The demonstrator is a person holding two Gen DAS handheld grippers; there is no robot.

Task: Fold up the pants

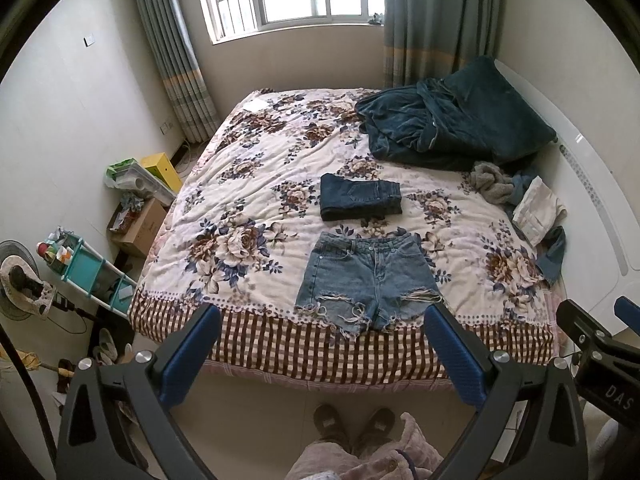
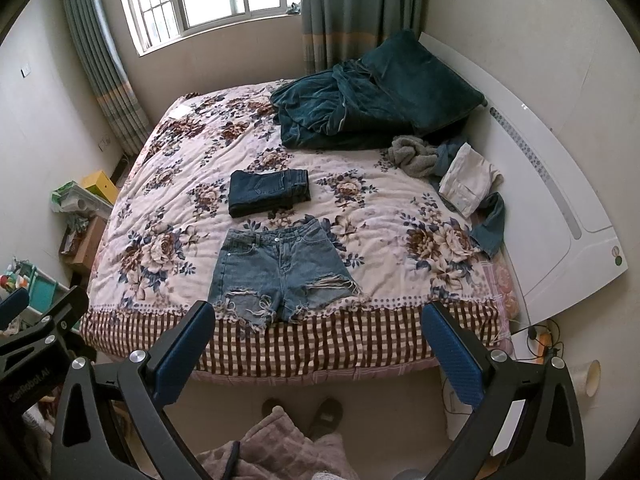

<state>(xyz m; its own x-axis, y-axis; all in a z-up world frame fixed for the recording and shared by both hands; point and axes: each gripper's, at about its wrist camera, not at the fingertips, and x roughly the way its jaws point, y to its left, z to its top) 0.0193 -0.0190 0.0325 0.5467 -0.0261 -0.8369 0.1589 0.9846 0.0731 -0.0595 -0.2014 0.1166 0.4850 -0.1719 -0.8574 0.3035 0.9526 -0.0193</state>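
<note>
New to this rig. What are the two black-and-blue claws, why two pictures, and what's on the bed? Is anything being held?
There is no robot arm here: a person standing at the foot of the bed holds one two-finger gripper in each hand. Each gripper carries a fisheye camera looking along its blue-padded fingers, hence two pictures of one scene. The left gripper and the right gripper are both open and hold nothing. On the floral bedspread lie light denim shorts spread flat, an already folded dark pair of jeans behind them, a teal blanket and a small heap of clothes near the headboard.
</note>
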